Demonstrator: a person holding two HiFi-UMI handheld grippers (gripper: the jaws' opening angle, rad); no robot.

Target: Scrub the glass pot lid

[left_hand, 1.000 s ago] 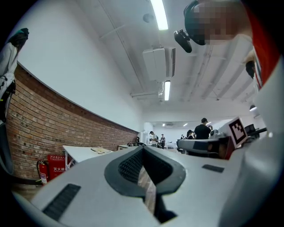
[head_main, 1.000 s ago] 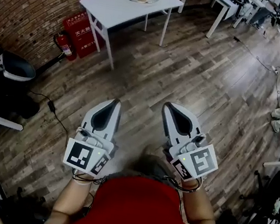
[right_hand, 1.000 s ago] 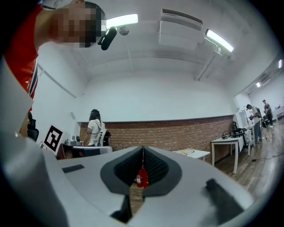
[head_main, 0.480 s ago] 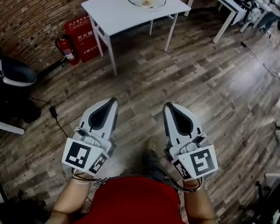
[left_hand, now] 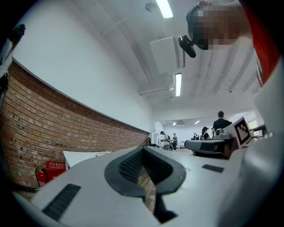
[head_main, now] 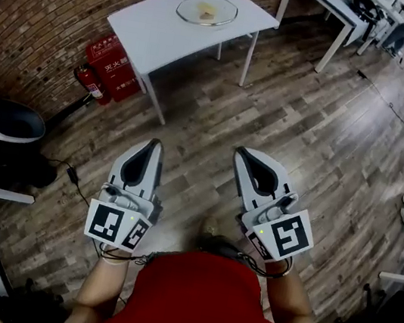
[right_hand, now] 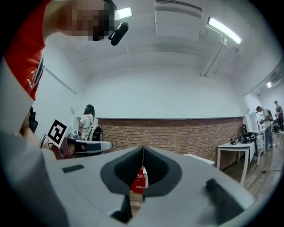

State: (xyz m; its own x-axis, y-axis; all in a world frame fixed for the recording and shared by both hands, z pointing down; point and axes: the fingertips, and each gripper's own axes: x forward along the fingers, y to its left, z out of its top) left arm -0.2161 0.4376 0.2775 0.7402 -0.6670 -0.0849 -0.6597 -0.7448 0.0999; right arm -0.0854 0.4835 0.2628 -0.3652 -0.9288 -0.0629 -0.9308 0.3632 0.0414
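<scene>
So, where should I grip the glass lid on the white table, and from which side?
Likely the near rim of the glass lid, approached from the near edge of the white table: it lies flat there, rim exposed. Its centre is unclear from here.

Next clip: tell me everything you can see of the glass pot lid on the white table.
The glass pot lid is round and clear with a shiny rim, lying flat on the white table by the brick wall, toward the table's far side. A small yellowish patch shows near its centre; whether knob or something resting on it is too small to tell. Otherwise only the table touches it.
</scene>
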